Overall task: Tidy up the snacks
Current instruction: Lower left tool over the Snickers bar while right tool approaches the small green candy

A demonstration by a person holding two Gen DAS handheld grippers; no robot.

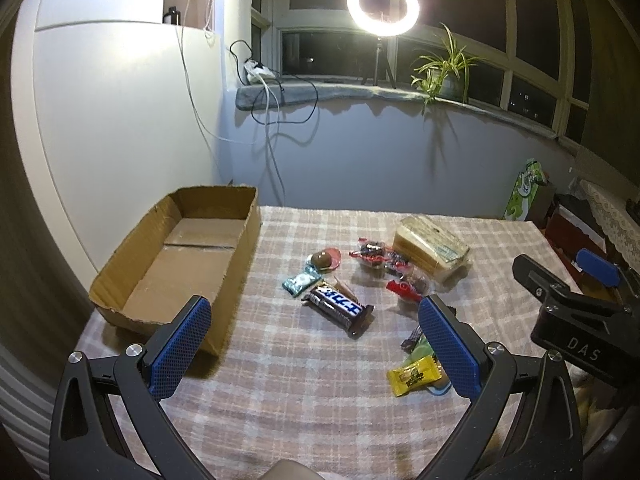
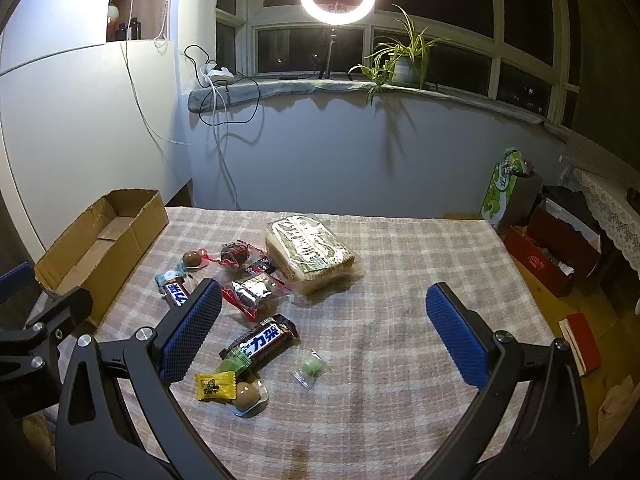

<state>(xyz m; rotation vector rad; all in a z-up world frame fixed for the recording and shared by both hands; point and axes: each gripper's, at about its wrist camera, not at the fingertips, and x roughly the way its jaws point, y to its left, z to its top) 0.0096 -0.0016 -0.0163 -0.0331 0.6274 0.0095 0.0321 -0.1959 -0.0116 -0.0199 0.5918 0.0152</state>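
Pink-and-white plaid tablecloth [image 2: 400, 264], brown cardboard box [image 1: 236, 280], yellow candy wrapper [image 2: 214, 387], blue-padded black grippers.

A lit ring light [image 1: 383, 5] stands on the windowsill [image 1: 360, 92]. Just right of it on the sill sits a potted plant [image 1: 444, 68], and at the sill's left end a power strip [image 1: 258, 71] trails cables.

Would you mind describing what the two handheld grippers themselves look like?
Both are alike. The left gripper and right gripper each have two flat blue finger pads with a fine cross-hatched grip texture, mounted on matte black angular arms with triangular cut-outs and round silver bolts. Seen from the left wrist view, the right gripper's black body carries pale "DAS" lettering. No cables or sleeves are visible.
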